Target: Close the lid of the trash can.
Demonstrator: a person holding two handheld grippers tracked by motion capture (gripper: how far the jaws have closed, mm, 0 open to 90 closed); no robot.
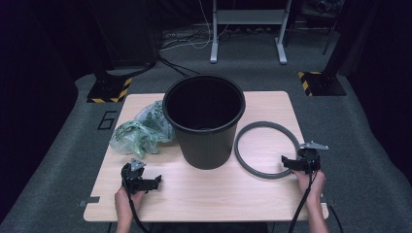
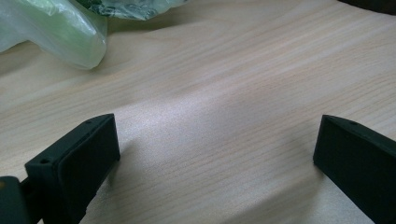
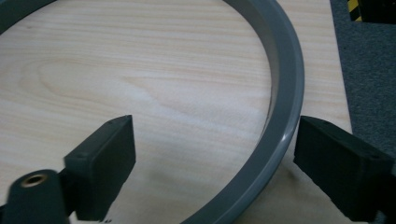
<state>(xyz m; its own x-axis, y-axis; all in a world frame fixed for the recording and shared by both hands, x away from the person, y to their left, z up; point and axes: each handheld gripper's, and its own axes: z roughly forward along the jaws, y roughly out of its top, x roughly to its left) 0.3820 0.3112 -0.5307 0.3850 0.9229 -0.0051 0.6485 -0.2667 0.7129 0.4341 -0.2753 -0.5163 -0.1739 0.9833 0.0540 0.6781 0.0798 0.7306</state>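
Note:
A black bucket (image 1: 204,121) stands upright at the middle of the wooden table (image 1: 194,189). A crumpled green plastic bag (image 1: 141,131) lies to its left, and its edge (image 2: 60,35) reaches into the left gripper view. A grey ring (image 1: 266,149) lies flat to the bucket's right. My left gripper (image 1: 151,183) rests open on the table near the front left, with bare wood between its jaws (image 2: 217,149). My right gripper (image 1: 287,164) is open at the ring's near right rim, and the rim (image 3: 280,116) passes between its jaws just inside the right one.
A white metal stand (image 1: 248,29) and cables sit on the grey floor beyond the table. Two dark bases with yellow-black hazard stripes (image 1: 109,90) (image 1: 320,82) stand off the far corners. The table's right edge (image 3: 343,93) runs close to my right gripper.

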